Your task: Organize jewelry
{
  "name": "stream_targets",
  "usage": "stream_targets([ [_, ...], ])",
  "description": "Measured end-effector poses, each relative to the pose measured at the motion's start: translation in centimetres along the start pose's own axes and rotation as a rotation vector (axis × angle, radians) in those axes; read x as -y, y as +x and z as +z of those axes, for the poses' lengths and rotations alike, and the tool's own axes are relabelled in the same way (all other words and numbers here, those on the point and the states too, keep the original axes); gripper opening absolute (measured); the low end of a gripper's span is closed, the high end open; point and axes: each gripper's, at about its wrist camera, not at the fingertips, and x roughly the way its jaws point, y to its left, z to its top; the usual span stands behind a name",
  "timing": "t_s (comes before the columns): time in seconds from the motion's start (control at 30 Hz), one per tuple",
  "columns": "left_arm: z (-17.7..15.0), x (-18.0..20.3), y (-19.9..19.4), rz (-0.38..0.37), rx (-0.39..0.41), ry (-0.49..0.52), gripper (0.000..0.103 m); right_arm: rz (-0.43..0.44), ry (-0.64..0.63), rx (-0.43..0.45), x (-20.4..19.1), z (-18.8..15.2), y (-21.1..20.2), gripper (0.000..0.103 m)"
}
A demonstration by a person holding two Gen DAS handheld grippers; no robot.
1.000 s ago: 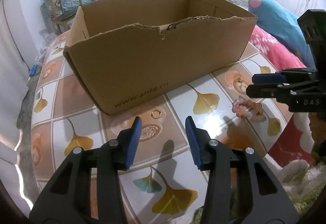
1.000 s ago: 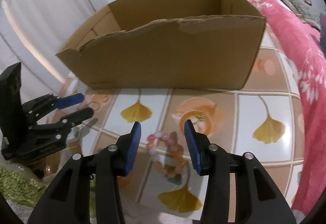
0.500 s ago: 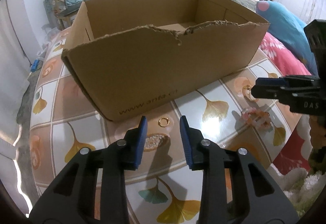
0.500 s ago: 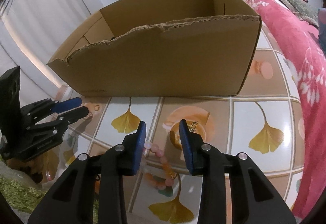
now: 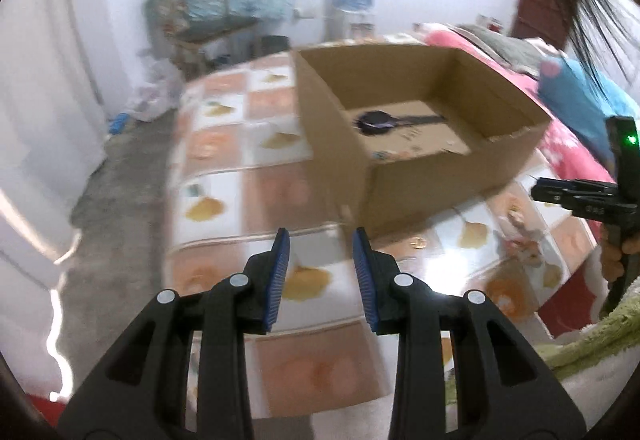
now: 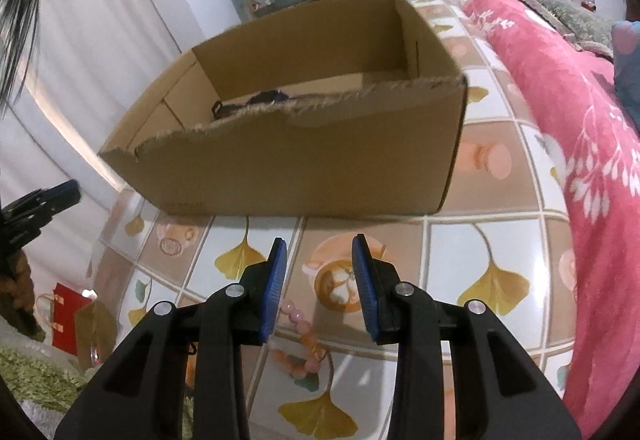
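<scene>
Plainly the bead bracelet (image 6: pixel 299 340) lies on the tabletop (image 6: pixel 500 240) just below and left of the right hand-held gripper (image 6: pixel 318 288) — jaws parted, empty — its strand running toward the camera, far nearer than the left hand-held gripper (image 5: pixel 320 272), likewise parted and empty.

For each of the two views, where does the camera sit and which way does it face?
Left wrist: rides the left gripper, raised, looking down over the tiled table into the cardboard box; its own open fingers show, plus the right gripper.
Right wrist: rides the right gripper, low, facing the box's torn front wall; the pink bead bracelet lies between its open fingers.
Shared: box, table, bracelet.
</scene>
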Motion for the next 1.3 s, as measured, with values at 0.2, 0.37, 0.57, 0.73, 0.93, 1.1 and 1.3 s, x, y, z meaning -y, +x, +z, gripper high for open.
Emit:
stream_targets([
  [0.2, -0.7, -0.8, -0.8, 0.011, 0.01, -0.029, 0.031, -0.031, 0.001, 0.033, 0.5, 0.6, -1.5, 0.035],
  [0.37, -1.1, -0.6, -0.7, -0.01, 0.01, -0.02, 0.036, -0.103, 0.012, 0.067, 1.0, 0.8, -2.9, 0.041],
  [0.57, -1.0, 0.6, 0.9, -0.05, 0.01, 0.009, 0.051, -0.116, 0.099, 0.079, 2.9, 0.5, -4.4, 0.041],
  [0.73, -1.1, 1.7, 2.1, -0.068, -0.005, 0.031, 0.056, -0.051, 0.074, -0.011, 1.8, -1.2, -3.1, 0.041],
  [0.93, -1.7, 3.2, 3.1, -0.074, -0.037, 0.073, 0.056, -0.058, -0.041, -0.133, -0.6, -3.1, 0.1, 0.041],
  [1.1, -2.2, 4.5, 3.9, -0.097, -0.06, 0.095, 0.056, -0.117, -0.183, -0.201, -2.4, -4.0, 1.8, 0.022],
  [1.3, -2.6, 5.1, 4.4, -0.109, -0.076, 0.105, 0.056, -0.089, -0.161, -0.195, -1.8, -4.1, 1.7, 0.01],
])
